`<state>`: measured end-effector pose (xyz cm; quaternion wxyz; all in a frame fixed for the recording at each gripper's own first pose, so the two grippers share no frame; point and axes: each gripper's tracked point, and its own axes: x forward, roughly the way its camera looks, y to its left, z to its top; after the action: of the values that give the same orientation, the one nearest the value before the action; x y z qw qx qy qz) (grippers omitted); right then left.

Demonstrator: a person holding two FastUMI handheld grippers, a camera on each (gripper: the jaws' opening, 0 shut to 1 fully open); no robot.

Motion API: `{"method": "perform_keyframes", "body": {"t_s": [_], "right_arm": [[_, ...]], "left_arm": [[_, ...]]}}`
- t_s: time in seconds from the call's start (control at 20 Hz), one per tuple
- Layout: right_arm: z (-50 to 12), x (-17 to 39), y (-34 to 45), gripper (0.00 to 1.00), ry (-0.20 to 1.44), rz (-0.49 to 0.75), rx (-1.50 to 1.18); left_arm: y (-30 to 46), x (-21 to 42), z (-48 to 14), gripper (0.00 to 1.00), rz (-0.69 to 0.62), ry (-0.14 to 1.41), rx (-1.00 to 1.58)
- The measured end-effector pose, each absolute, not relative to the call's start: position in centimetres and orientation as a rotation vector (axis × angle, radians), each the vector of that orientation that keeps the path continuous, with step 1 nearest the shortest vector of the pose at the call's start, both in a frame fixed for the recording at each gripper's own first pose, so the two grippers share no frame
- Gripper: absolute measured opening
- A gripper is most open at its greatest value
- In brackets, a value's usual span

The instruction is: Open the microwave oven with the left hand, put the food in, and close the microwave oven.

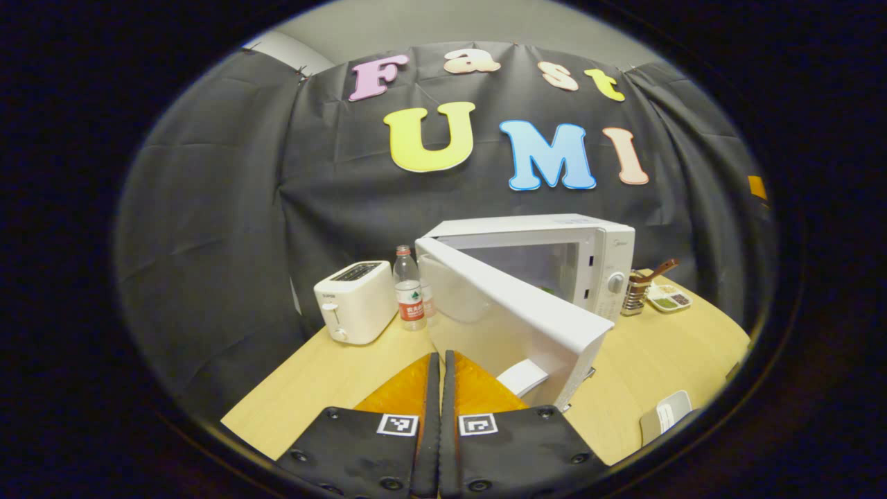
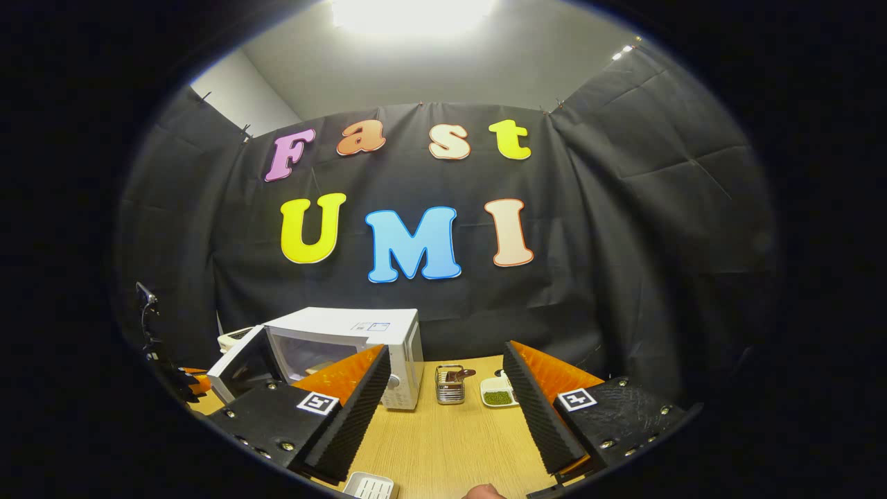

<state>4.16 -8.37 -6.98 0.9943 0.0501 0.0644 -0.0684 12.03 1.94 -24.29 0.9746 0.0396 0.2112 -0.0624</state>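
Note:
The white microwave [image 1: 596, 249] stands at the back of the wooden table [image 1: 326, 378] with its door [image 1: 506, 315] swung wide open toward me. My left gripper [image 1: 441, 359] is shut with nothing between its fingers, low in front of the door's outer face and just left of its free edge. Something small and green shows low inside the cavity; I cannot tell what it is. My right gripper [image 2: 445, 353] is open and empty above the table, to the right of the microwave [image 2: 360, 339] and its open door [image 2: 239, 371].
A white toaster [image 1: 353, 301] and a water bottle [image 1: 410, 294] stand left of the microwave. To its right are a metal utensil holder [image 2: 450, 384] and a small dish of green food [image 2: 497, 396]. A white ridged item [image 2: 371, 486] lies at the near table edge.

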Motion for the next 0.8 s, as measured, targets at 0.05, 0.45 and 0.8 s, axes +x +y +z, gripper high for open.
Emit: {"method": "perform_keyframes", "body": {"t_s": [0.05, 0.45, 0.8], "right_arm": [[-7.1, 4.2, -8.5, 0.99, 0.131, -0.145, 0.098], [-7.8, 4.4, -9.5, 0.99, 0.158, -0.228, 0.099], [-7.8, 4.2, -9.9, 0.99, 0.169, -0.321, 0.060]], "left_arm": [[1.0, 12.5, -24.2, 0.07, -0.148, 0.425, 0.080], [-5.6, 17.5, -24.0, 0.07, -0.305, 0.410, 0.058], [-10.3, 22.1, -25.4, 0.02, -0.437, 0.414, 0.038]]}}
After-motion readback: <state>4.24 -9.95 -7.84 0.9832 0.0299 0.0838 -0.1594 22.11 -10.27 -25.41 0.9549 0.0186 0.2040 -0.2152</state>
